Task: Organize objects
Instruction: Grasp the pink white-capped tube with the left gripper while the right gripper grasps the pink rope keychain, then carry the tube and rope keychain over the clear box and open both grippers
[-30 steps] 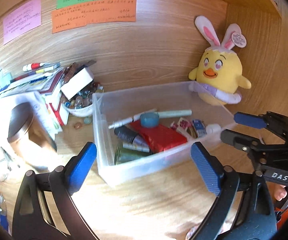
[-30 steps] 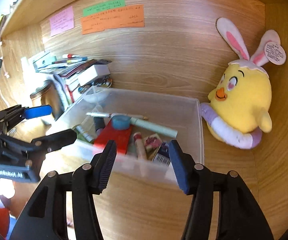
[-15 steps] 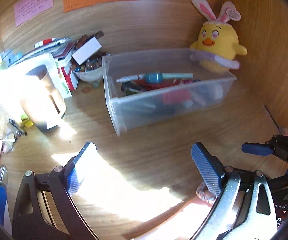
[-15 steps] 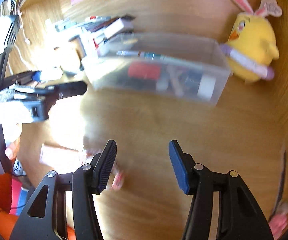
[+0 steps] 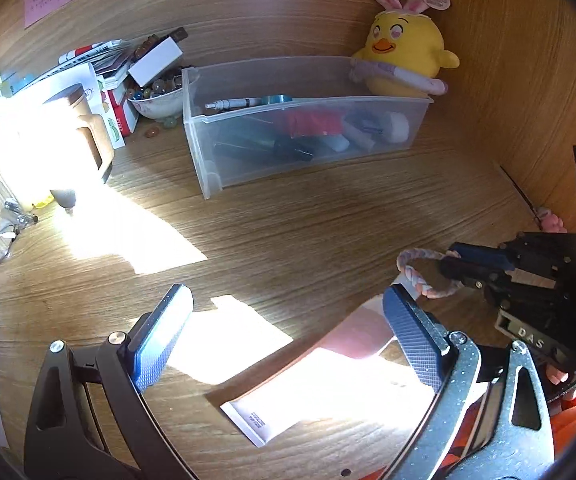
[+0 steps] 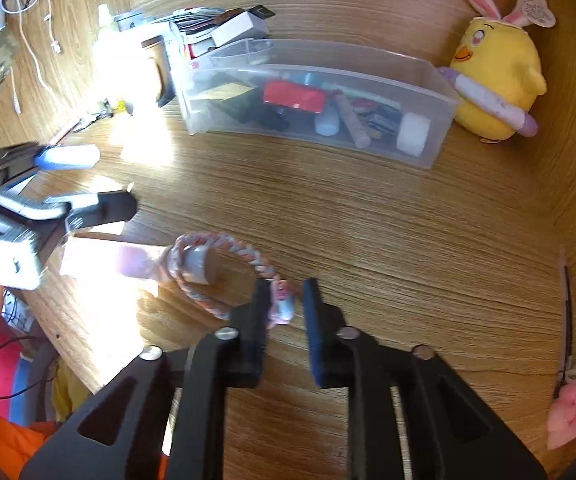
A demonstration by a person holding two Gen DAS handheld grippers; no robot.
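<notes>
The left gripper [image 5: 284, 340] points downward at the frame's bottom, its fingers [image 5: 160, 340] spread wide. The right gripper [image 6: 286, 312], lower centre, angles down too, jaws drawn narrow.

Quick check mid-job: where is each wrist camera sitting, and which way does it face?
Left wrist: on the left gripper, angled down across the wooden desk toward the clear bin and plush chick; its own open blue-padded fingers show.
Right wrist: on the right gripper, facing the same way; its black fingers close on the braided loop.
Shared: bin, chick and loop; each view also catches the other gripper at its edge.
</notes>
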